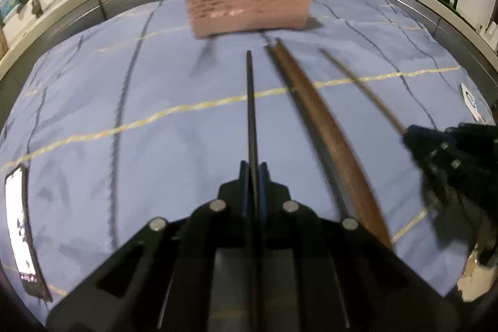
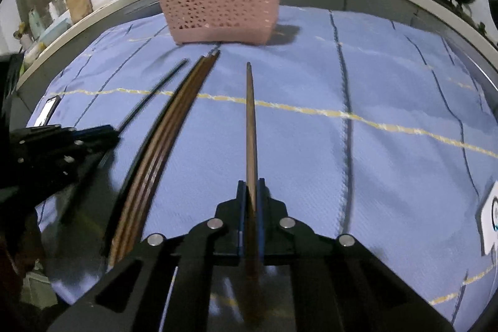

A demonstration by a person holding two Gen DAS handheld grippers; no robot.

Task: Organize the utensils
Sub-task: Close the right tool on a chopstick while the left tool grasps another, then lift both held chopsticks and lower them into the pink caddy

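I can read no text, brand or number anywhere. The lit phone [image 1: 21,226] lying at the left edge of the table shows marks on its screen, but they are too small and blurred for me to make out. A white tag [image 2: 491,213] at the right edge of the blue cloth [image 2: 389,176] carries a dark round mark, not legible either.

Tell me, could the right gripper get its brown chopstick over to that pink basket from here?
Probably yes. The right gripper is shut on the brown chopstick, which points toward the pink basket. Only bare blue cloth lies between, and the loose chopsticks lie off to its left.
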